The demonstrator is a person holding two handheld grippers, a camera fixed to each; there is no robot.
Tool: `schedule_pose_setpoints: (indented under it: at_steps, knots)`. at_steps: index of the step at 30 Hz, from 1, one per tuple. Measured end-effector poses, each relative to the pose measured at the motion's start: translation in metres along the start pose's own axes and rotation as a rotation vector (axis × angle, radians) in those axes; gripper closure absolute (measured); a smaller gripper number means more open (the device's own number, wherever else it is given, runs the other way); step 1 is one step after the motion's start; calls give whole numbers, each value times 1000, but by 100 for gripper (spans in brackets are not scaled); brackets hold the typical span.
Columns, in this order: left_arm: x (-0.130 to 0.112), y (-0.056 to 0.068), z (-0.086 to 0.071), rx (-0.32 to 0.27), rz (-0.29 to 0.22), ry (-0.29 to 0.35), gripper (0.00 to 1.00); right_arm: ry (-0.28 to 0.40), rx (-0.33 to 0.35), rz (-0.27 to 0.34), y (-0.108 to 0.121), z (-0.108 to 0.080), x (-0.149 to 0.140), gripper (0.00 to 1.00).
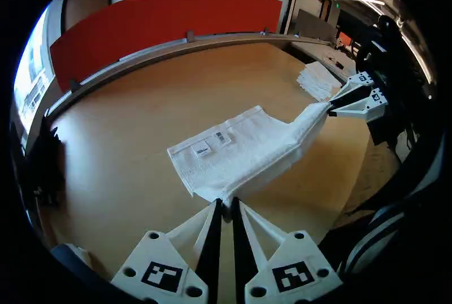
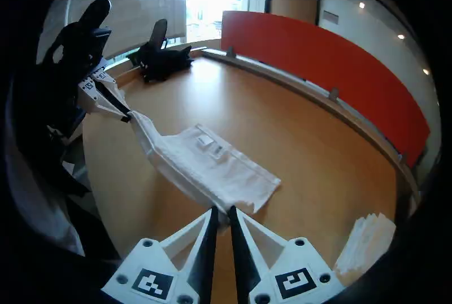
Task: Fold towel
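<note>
A white towel [image 1: 243,151] with small labels lies partly on the wooden table [image 1: 141,117], its near edge lifted. My left gripper [image 1: 226,209] is shut on one near corner of it. In the left gripper view my right gripper [image 1: 329,109] pinches the other corner at the right, pulling the cloth taut off the table. The right gripper view shows the same towel [image 2: 209,168], my right gripper [image 2: 221,212] shut on its near corner, and my left gripper [image 2: 129,116] holding the far corner at the left.
A stack of folded white towels [image 1: 319,79] sits at the table's far right, seen also as the stack [image 2: 367,242]. A red partition [image 1: 164,21] runs along the table's back edge. A dark chair and bag [image 2: 161,55] stand by the window end.
</note>
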State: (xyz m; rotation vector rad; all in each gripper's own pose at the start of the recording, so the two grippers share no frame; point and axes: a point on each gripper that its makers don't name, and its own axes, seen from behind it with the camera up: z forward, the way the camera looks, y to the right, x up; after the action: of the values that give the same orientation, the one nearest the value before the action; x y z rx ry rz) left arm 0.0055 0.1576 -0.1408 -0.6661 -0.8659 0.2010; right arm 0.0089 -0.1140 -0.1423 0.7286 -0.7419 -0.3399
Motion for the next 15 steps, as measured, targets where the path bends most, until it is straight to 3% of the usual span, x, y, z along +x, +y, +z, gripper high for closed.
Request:
schedule_pose_setpoints:
  at_steps: [15]
  knots:
    - [13,-21,31,44,-36,-7,87,-52,-14,-7,23,29,-1,84]
